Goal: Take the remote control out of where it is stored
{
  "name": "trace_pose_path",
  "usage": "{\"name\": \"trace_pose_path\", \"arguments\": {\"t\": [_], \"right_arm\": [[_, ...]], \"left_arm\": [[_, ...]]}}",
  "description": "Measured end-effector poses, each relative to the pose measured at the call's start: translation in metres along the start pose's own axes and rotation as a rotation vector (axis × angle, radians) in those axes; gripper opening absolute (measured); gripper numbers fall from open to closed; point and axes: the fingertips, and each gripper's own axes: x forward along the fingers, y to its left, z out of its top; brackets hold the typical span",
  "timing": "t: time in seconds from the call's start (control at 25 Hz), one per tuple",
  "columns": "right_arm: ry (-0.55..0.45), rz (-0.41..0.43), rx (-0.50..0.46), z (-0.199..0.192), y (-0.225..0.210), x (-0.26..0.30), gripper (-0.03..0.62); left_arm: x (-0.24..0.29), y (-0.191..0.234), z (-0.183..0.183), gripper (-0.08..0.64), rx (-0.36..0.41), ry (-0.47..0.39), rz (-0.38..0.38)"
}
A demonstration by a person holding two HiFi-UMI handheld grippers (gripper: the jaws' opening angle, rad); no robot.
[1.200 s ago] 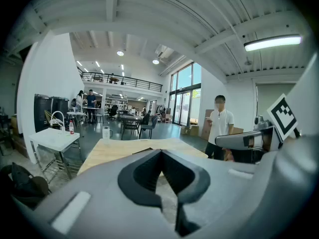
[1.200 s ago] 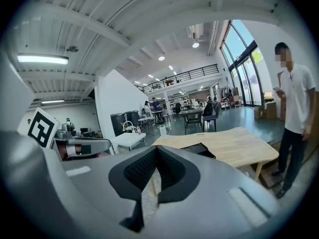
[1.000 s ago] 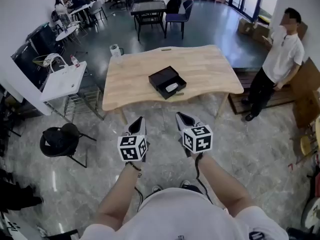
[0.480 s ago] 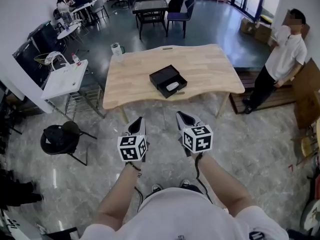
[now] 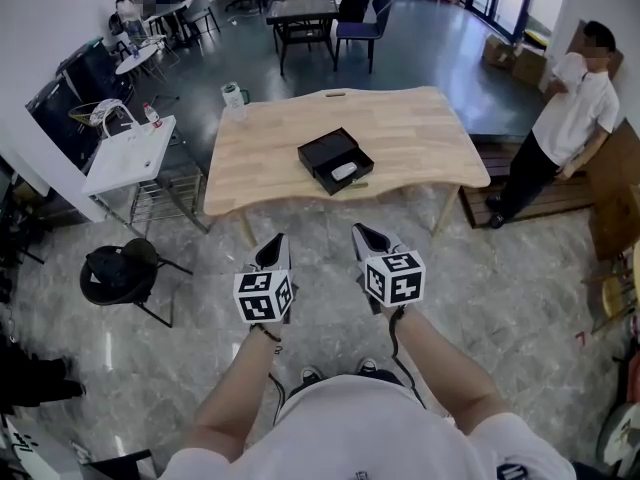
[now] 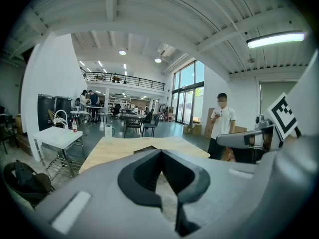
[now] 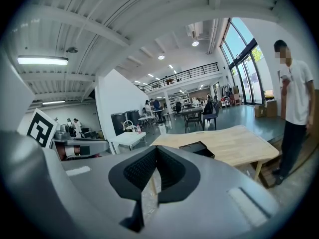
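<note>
A black storage box (image 5: 334, 161) lies in the middle of the light wooden table (image 5: 430, 138), its drawer pulled out toward me. A white remote control (image 5: 343, 172) rests in the open drawer. I stand a few steps short of the table. My left gripper (image 5: 276, 241) and right gripper (image 5: 361, 234) are held side by side over the floor, pointing at the table, both shut and holding nothing. In the left gripper view the jaws (image 6: 160, 152) meet at the tips, with the table (image 6: 114, 151) beyond. The right gripper view shows the box (image 7: 197, 148) past the shut jaws (image 7: 156, 148).
A cup (image 5: 232, 98) stands on the table's far left corner. A white side table (image 5: 130, 158) and a black stool (image 5: 120, 273) are on the left. A person in a white shirt (image 5: 570, 108) stands at the right by a low wooden platform (image 5: 560, 193). Dark tables and chairs (image 5: 300, 13) lie beyond.
Both grippers stay where they were, shut. The person at the right has shifted stance slightly. The box and remote have not moved.
</note>
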Motion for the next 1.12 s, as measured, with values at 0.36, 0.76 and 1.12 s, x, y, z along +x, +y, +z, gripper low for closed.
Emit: {"name": "trace_pose_path", "arguments": {"t": [0.36,0.76,1.12], "right_arm": [[0.013,0.018,0.008,-0.005,-0.026,-0.001,0.028],[0.025,0.056,0.01,-0.012,-0.064,-0.005,0.028],[0.047,0.069,0.008,-0.011,-0.086,0.032,0.028]], "left_arm": [[0.014,-0.014,-0.004,0.001,-0.011,-0.004,0.032],[0.026,-0.044,-0.015,0.002,-0.021,-0.009,0.075],[0.064,-0.036,-0.014,0.002,-0.014,0.0,0.078]]}}
